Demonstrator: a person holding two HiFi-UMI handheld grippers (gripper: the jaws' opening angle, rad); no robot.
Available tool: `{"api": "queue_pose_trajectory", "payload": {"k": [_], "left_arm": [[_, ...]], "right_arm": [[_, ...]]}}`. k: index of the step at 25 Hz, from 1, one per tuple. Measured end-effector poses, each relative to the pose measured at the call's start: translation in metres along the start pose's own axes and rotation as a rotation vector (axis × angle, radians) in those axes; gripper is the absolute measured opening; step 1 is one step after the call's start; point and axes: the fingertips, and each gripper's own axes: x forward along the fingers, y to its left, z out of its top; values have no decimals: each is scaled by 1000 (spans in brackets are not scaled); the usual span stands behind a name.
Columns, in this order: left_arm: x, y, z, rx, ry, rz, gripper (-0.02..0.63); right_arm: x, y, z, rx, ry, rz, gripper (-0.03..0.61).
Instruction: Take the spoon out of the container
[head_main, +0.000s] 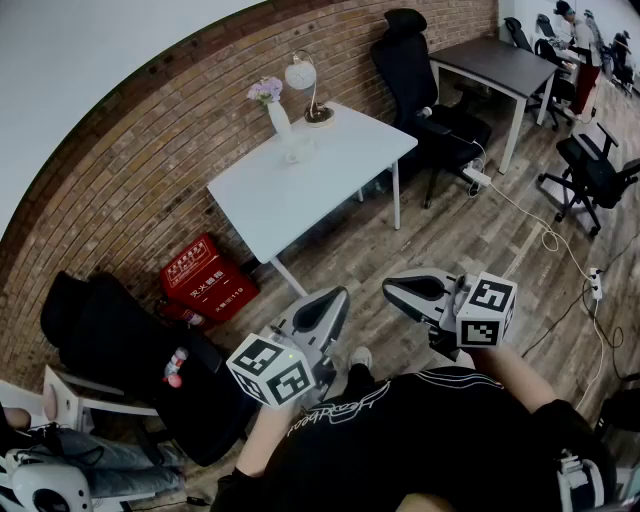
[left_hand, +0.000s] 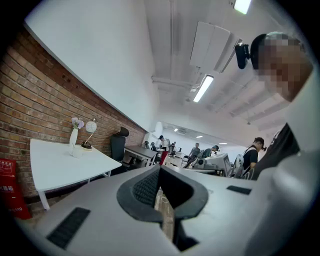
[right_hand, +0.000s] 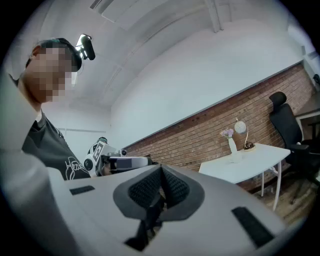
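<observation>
A white table (head_main: 300, 180) stands against the brick wall, well ahead of both grippers. On it are a white vase of flowers (head_main: 278, 118), a round lamp (head_main: 303, 78) and a small clear container (head_main: 293, 153) at the foot of the vase. No spoon can be made out at this distance. My left gripper (head_main: 335, 298) and right gripper (head_main: 398, 290) are held close to my body above the wooden floor, both shut and empty. The table (left_hand: 65, 165) shows at the left of the left gripper view, past the shut left gripper (left_hand: 160, 169). In the right gripper view the table (right_hand: 250, 162) lies to the right of the shut right gripper (right_hand: 161, 171).
A red box (head_main: 205, 283) sits on the floor by the wall, with a dark chair piled with bags (head_main: 130, 350) to its left. Black office chairs (head_main: 420, 80) and a dark desk (head_main: 505, 65) stand to the right. Cables (head_main: 545, 235) trail over the floor. People work far off.
</observation>
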Motion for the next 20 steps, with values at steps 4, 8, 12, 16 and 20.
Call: {"api": "queue_pose_trajectory", "payload": {"k": [4, 8, 12, 16, 20], "left_arm": [[1, 1, -2, -13, 1, 4, 5], [3, 3, -5, -25, 6, 9, 3], [6, 15, -3, -55, 5, 12, 5], [17, 31, -2, -97, -4, -11, 4], [37, 57, -2, -82, 11, -10, 3]], "right_arm": [[-1, -1, -1, 15, 0, 2, -3], [-3, -5, -3, 25, 1, -8, -3], [2, -16, -3, 39, -4, -16, -3], [11, -35, -8, 50, 4, -29, -3], [24, -62, -8, 59, 3, -40, -3]]}}
